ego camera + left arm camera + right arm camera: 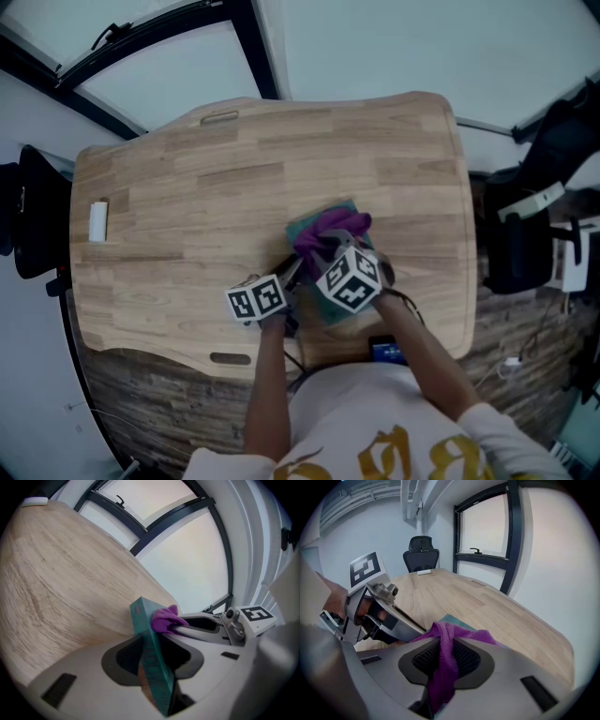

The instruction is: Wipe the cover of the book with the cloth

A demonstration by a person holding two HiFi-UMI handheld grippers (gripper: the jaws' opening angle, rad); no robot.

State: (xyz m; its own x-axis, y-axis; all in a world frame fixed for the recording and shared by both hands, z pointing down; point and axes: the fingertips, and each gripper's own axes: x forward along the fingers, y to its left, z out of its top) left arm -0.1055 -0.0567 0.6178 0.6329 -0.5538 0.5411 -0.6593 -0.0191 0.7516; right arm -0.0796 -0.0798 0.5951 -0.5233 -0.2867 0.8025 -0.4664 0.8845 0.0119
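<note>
Left gripper [153, 663] pinches the book [143, 616] by its edge, on the table [187, 187] near the front. It looks thin, stiff and light. Right gripper [440, 667] squeezes the soft purple cloth [454, 637], bunched on the cover.

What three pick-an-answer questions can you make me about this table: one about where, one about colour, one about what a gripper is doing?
1. Where is the small white block?
A: near the table's left edge. B: on a chair. C: in a cup.
2. What colour is the cloth?
A: yellow. B: purple. C: white.
3. What is the left gripper doing?
A: hanging open. B: pinching a pen. C: gripping the teal book.

Answers:
1 A, the head view shows it by that edge.
2 B, both gripper views show it purple.
3 C, the book's edge sits between its fingers.
</note>
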